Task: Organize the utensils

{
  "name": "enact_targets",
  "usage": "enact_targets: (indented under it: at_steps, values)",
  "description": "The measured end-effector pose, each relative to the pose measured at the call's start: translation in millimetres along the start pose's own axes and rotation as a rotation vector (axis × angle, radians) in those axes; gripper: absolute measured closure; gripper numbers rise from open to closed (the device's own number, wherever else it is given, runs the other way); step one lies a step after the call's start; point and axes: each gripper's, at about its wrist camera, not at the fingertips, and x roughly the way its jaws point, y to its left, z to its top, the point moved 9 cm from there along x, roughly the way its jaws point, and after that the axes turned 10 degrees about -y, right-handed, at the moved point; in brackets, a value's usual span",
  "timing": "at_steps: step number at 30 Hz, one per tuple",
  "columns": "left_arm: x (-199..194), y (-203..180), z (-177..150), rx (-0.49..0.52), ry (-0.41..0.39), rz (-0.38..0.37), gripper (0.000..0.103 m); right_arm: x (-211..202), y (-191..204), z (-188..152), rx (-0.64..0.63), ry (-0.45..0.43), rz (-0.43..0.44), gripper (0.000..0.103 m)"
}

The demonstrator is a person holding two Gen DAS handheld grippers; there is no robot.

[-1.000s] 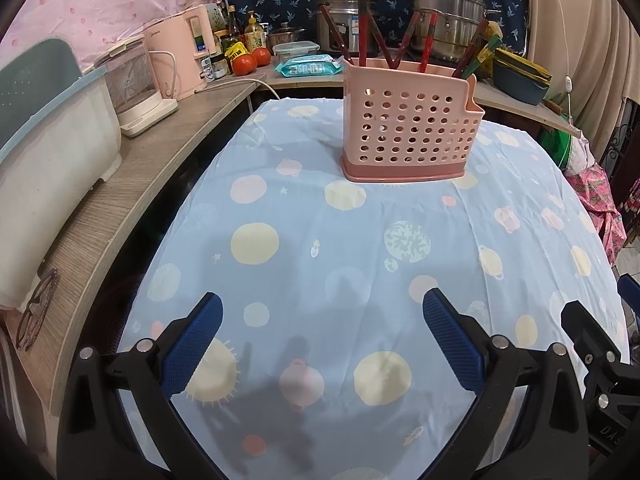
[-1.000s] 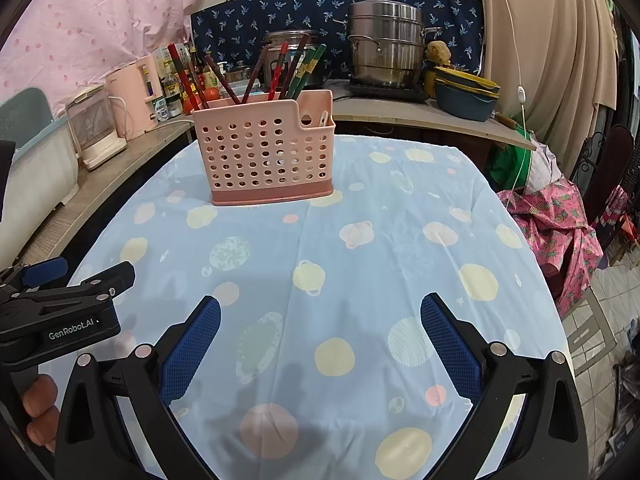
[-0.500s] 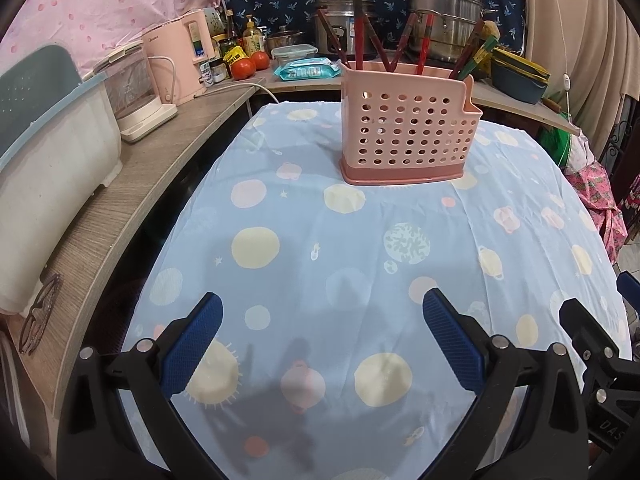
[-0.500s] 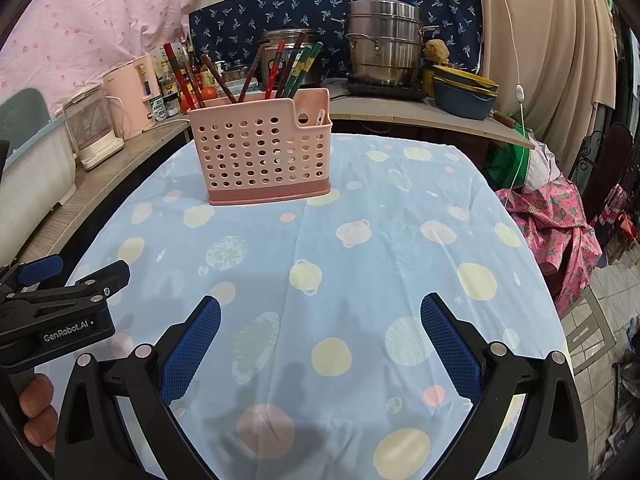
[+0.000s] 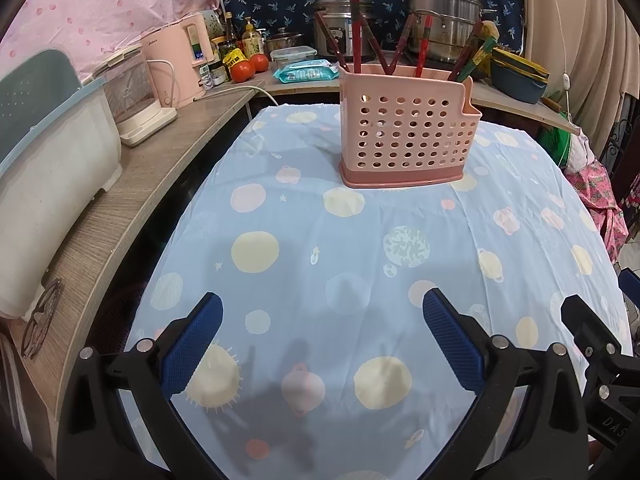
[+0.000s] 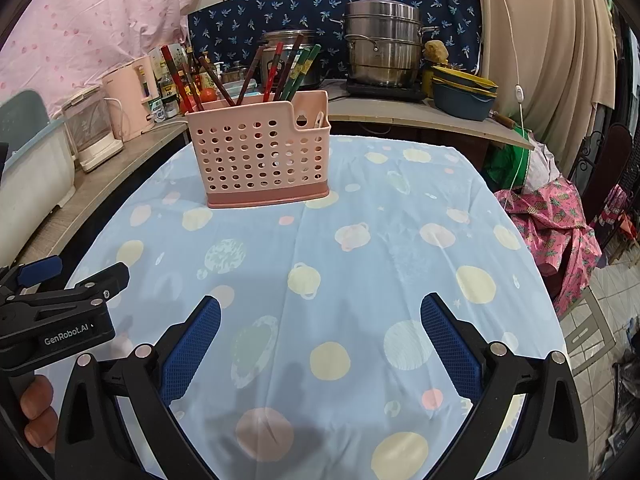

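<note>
So, your one pink holder [image 5: 408, 136] stands upright on the far half of the spotted blue tablecloth [image 5: 320, 240], well apart from both claws, and it is full of chopsticks [image 6: 276, 68] leaning out of the top in a loose fan. From the left wrist you can count about seven sticks, red, brown and green; from the right wrist they overlap too much for a sure count. The right view alone shows a pale utensil tip [image 6: 319, 119] in the lower end compartment of the holder; the left view hides that pocket behind its wall. Your left claw [image 5: 320, 340] sits low over the near edge of the cloth with its two blue pads spread wide and nothing between them. Your right claw [image 6: 320, 340] is the same, spread wide and empty. The right view catches the left claw from the side with your fingers [image 6: 38, 412] around its handle. On the counter behind, there are two tomatoes [image 5: 250, 67], seen clearly only from the left, one pink kettle [image 5: 180, 64], one stacked steel steamer [image 6: 384, 46] and stacked bowls [image 6: 464, 92].
</note>
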Motion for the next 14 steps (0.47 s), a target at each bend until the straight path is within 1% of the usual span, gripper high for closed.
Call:
enact_targets:
  at_steps: [14]
  values:
    - [1.7,3.1,1.9,-0.01,-0.008,0.013,0.007,1.4,-6.2,6.6,0.011,-0.013,-0.015,0.007]
